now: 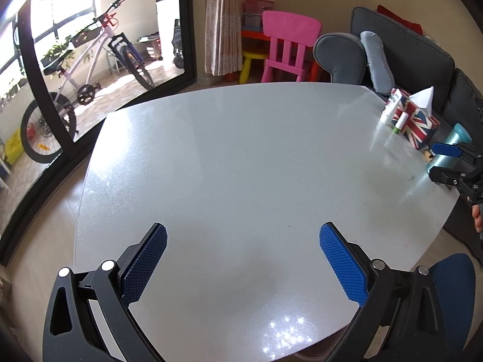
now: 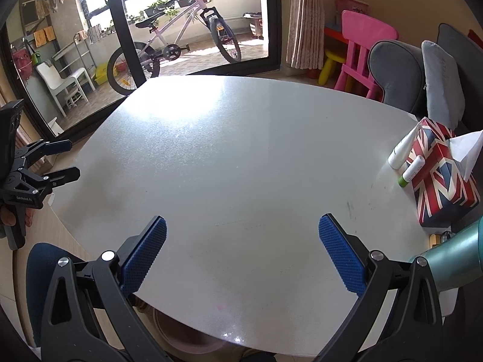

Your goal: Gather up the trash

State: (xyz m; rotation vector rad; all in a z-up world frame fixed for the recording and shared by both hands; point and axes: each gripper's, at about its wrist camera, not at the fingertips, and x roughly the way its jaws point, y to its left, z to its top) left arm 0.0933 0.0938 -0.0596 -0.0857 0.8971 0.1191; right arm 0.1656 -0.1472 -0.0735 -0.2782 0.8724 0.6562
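A: Both our grippers hang over the near edge of the surface, and each is spread wide with nothing between the pads: the left gripper and the right gripper alike.

B: And the trash? We see none on the bare middle of the surface. Everything sits at the right edge: a flag-patterned tissue box, two small white tubes leaning just beside it, and a teal bottle near the right corner.

A: That is our risk, we think. With no clear litter, we might take a tube for rubbish and bin something wanted.

B: Reaching there, the right gripper could also nudge the bottle off the corner, since it stands close to the edge.

A: A round bin shows under the near edge; whether it is the trash container we cannot tell.
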